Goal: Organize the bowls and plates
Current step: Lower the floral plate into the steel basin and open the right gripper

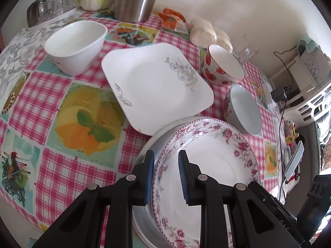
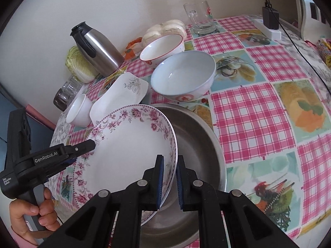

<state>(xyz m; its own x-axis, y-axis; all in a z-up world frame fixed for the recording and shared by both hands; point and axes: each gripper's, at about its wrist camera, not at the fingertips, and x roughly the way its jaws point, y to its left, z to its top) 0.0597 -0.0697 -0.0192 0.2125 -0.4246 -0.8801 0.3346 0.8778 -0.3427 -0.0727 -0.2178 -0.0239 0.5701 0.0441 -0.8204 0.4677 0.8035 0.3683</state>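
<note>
Over the steel basin (image 2: 198,144) at the near edge of the tabletop (image 2: 258,111), the floral plate (image 2: 132,144) is held tilted on its rim by both tools. The right tool (image 2: 169,180) straddles the plate's right rim with a blue pad on each face, jaws narrow; contact appears made, but full clamping cannot be confirmed. The left tool (image 1: 166,175) straddles the opposite rim with a visible gap between its pads, so it is open around the rim and its grip is uncertain. The plate's lower edge appears to sit inside the basin; whether it touches the basin floor is hidden.

Remaining items, as they lie:
- Square white plate (image 1: 157,86), flat on the tabletop just beyond the basin.
- Square white bowl (image 1: 76,45), upright, to the left of the square plate.
- Strawberry-print bowl (image 1: 223,66), near the wall, on the right.
- Pale blue bowl (image 2: 184,74), just beyond the basin's far rim, close beside the strawberry-print bowl.

Progress assessment: early stage. No plates are stacked and no bowls are nested; all four other pieces stand separately. Only the floral plate is in hand. Judged from this layout, the plates remain to be grouped and the three bowls remain to be gathered.

A steel thermos jug (image 2: 97,49), a glass mug (image 2: 200,18) and a cabbage (image 2: 79,65) stand along the wall, outside the work.
</note>
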